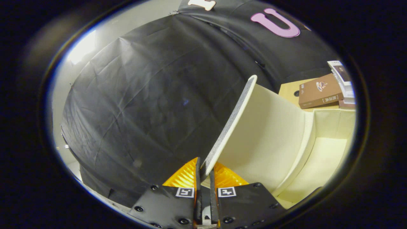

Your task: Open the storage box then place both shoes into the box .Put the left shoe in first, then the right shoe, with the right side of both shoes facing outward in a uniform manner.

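Storage box (327,152), cream and smooth-walled, is standing open just right of the fingers, its flat lid (241,108) tilting up with a grey textured edge. Gripper (203,173) is pinching that lid's corner between ribbed orange fingers (182,176). Brown cartons (319,90) are lying beyond

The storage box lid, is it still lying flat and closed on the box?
No, the lid stands raised, its edge pinched between the gripper fingers, baring the box interior.

Black cloth wall (152,95), pale wooden table (289,90) beyond
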The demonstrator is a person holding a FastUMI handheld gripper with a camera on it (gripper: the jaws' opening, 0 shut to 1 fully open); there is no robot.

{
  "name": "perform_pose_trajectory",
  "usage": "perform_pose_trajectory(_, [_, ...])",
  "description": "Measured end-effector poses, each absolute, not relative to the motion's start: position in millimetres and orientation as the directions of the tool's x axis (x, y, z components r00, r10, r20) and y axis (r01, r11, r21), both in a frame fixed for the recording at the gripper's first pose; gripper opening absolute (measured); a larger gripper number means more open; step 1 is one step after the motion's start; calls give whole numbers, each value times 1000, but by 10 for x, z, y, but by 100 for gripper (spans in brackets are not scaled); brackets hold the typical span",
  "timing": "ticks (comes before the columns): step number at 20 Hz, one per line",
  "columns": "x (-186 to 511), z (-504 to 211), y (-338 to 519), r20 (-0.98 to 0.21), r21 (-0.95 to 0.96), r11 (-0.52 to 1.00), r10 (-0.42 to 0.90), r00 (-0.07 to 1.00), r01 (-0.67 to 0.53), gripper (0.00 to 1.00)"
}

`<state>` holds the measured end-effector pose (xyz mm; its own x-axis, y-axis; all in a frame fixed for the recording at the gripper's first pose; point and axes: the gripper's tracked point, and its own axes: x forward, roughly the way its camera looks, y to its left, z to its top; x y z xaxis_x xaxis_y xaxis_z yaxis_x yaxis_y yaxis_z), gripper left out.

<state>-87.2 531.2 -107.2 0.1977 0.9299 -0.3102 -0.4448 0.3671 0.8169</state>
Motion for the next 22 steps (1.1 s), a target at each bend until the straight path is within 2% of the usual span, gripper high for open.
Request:
perform_pose_trajectory(1, [-900,-1097,5367,-317,806,366,931,182,-466,13])
perform_pose_trajectory(6, [-905,-1049,5424,-337,685,396,917,216,-612,52])
perform_pose_trajectory(9, [-880,-1230,5383,-359,646,414,906,223,-642,76])
perform_pose_trajectory(12, [-784,-1218,5234,-358,596,457,887,292,-660,100])
perform_pose_trajectory(22, [-385,-1357,4033,-427,383,651,754,500,-655,100])
